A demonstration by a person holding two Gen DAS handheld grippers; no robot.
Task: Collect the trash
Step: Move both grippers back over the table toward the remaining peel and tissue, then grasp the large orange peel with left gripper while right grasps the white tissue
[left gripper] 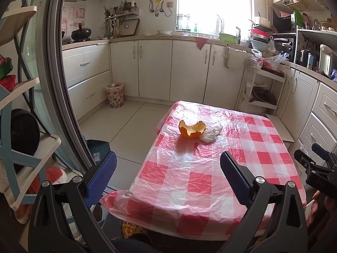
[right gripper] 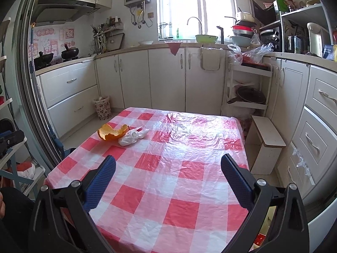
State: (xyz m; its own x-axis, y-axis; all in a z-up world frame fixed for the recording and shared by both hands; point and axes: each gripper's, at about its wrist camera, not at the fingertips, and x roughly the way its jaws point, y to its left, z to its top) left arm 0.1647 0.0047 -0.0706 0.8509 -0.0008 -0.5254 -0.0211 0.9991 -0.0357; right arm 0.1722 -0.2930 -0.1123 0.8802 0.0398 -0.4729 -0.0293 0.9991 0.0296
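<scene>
An orange peel point(left gripper: 192, 129) lies on the red-and-white checked table point(left gripper: 210, 168) next to a crumpled white tissue point(left gripper: 211, 133). Both show in the right wrist view too, the peel point(right gripper: 113, 132) and the tissue point(right gripper: 133, 137), at the table's far left. My left gripper point(left gripper: 168, 168) is open and empty, above the table's near left edge, well short of the peel. My right gripper point(right gripper: 168, 172) is open and empty above the table's near part; it also shows at the right edge of the left wrist view point(left gripper: 316, 164). A floral trash bin point(left gripper: 115, 95) stands on the floor by the cabinets.
White kitchen cabinets point(right gripper: 164, 78) run along the back and right. A white rack with a pan point(right gripper: 248, 92) and a small stool point(right gripper: 267, 141) stand right of the table. A shelf unit point(left gripper: 21, 126) and a sliding door frame point(left gripper: 63, 84) are on the left.
</scene>
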